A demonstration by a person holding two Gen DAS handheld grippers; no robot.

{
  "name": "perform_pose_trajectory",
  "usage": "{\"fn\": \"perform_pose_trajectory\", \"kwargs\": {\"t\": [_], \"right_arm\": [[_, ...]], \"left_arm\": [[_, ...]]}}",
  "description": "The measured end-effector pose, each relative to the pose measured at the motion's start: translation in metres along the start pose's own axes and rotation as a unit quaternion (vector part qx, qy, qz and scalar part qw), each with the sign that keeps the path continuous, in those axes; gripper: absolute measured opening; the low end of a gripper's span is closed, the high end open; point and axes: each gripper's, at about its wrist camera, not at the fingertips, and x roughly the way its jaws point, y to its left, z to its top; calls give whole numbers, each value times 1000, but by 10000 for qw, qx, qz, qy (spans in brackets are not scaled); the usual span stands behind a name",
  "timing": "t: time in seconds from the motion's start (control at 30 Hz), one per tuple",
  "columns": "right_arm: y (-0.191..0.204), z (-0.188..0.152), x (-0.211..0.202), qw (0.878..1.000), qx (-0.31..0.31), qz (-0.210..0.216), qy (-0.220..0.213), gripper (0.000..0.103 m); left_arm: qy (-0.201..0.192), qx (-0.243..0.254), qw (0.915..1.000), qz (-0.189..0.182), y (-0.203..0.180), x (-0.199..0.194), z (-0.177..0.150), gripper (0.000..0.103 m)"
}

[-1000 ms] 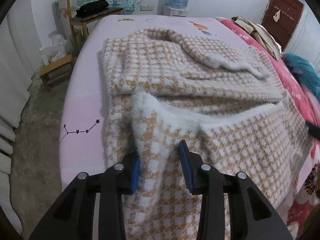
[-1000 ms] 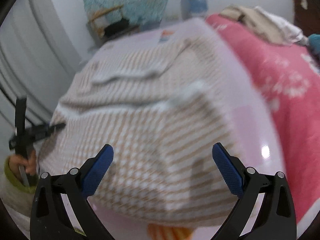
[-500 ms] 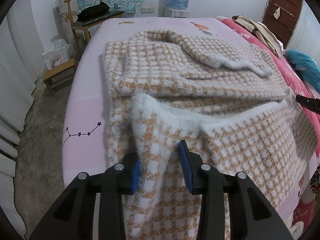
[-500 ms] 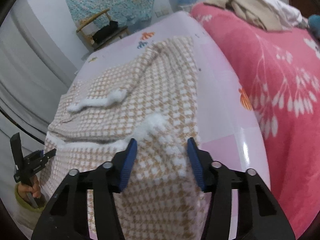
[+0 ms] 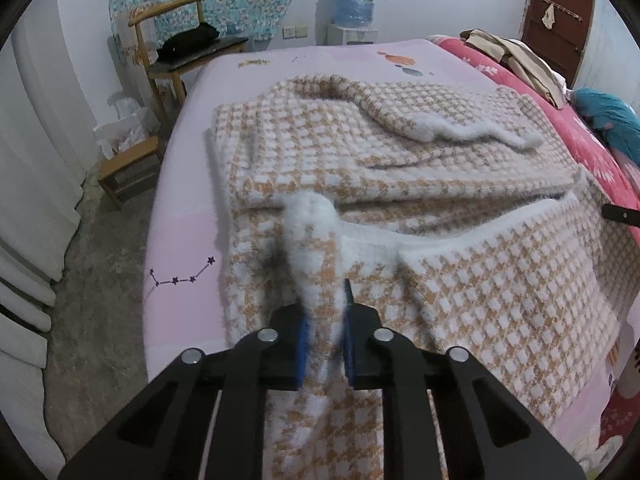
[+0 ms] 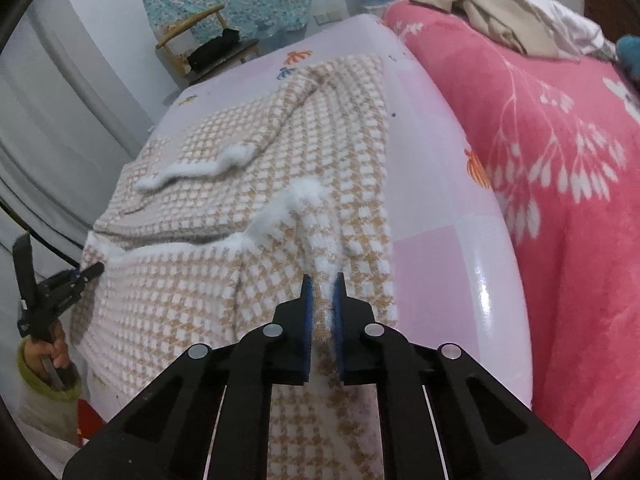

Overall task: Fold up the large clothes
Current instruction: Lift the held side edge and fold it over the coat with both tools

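Note:
A fuzzy beige-and-white houndstooth garment (image 5: 400,152) with white fluffy trim lies spread on the pink bed (image 5: 184,240), its far part folded over with a sleeve on top. In the left wrist view my left gripper (image 5: 324,320) is closing its jaws, and the blue pads pinch a raised ridge of the near left edge. In the right wrist view the garment (image 6: 312,120) runs away from me, and my right gripper (image 6: 322,300) is closing on a bunched fold at the near right edge. The left gripper (image 6: 92,270) shows at the far left, held by a hand in a green cuff.
A wooden chair (image 5: 176,40) with a black bag and a low stool (image 5: 128,168) stand beside the bed's far left. A water bottle (image 5: 354,0) sits by the back wall. A red floral blanket (image 6: 560,160) with piled clothes (image 6: 500,12) lies to the right.
Both grippers have closed on the garment's near edge: the left from a narrow gap, the right from wide open. The fabric now stands pinched up in a ridge between each pair of pads.

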Motion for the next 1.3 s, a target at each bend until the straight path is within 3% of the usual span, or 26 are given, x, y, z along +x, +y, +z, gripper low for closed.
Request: {"fn": "perform_pose_trajectory", "kwargs": {"t": [0.3,0.5,0.67,0.87,1.03,1.17,1.3], "right_arm": [[23,-12,-47,9967,-305,-364,-662,5],[29,-17,-80,9932,-293,-334,-1075,5],[39,4,-95,9891,-439,-259,-1378,5],[48,56,-98,9813,-691,-122,-1792,5],[39,119,-81,9798,-537,103,-1925,5],[24,171,-36,9839,-358,47,-1753,5],[11,197,23,9910,-218,-118,-1318,5]], "left_arm": [[-724,204,9969,242,-7,-48,-8,11],[-1345,165,9902,339,-10,-92,-14,10],[-1672,229,9851,316,-10,-117,-1,10],[-2128,492,9747,464,-4,-125,52,9],[-2235,583,9704,709,12,-97,119,9],[-1911,501,9780,674,25,-45,172,9],[-1296,402,9889,613,31,25,204,9]]}}
